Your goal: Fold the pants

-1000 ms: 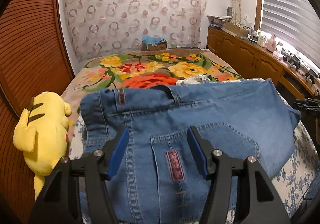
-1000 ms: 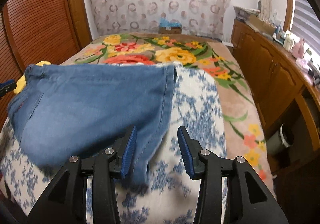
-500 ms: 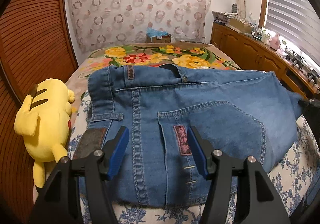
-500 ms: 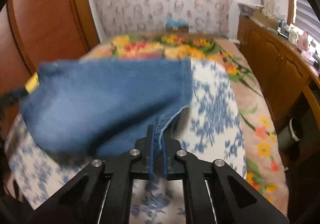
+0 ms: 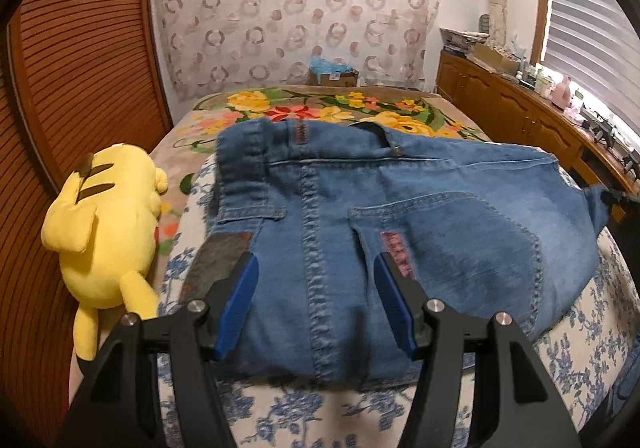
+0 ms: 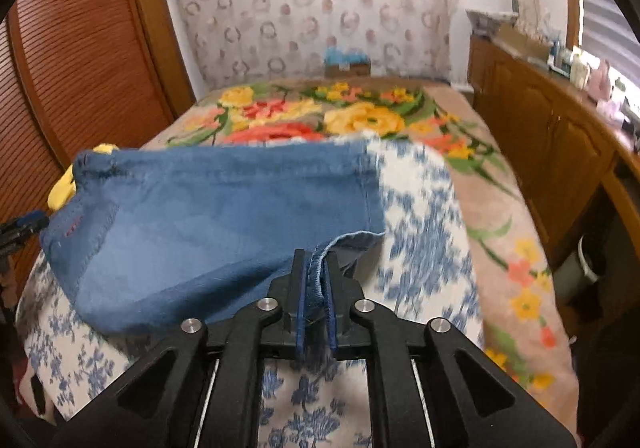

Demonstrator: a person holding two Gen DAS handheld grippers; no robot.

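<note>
Blue denim pants (image 5: 400, 216) lie folded on the blue-and-white floral cloth (image 5: 304, 408) on the bed, waistband at the far side, back pocket facing up. My left gripper (image 5: 316, 304) is open, its blue pads either side of the pants' near edge, holding nothing. My right gripper (image 6: 316, 268) is shut on the pants' hem edge (image 6: 314, 268) at the right end of the denim (image 6: 208, 216), lifting that corner slightly off the cloth (image 6: 420, 232). The right gripper's tip shows at the right edge of the left wrist view (image 5: 616, 196).
A yellow plush toy (image 5: 104, 216) lies left of the pants by the slatted wooden wall (image 5: 80, 68). A flowered blanket (image 5: 320, 112) covers the far bed. A wooden cabinet (image 6: 552, 136) runs along the right. A cardboard box (image 5: 334, 74) sits behind the bed.
My right gripper moved forward and closed on the pants' hem edge, and now holds it. My left gripper stayed open and drew back toward the pants' near edge.
</note>
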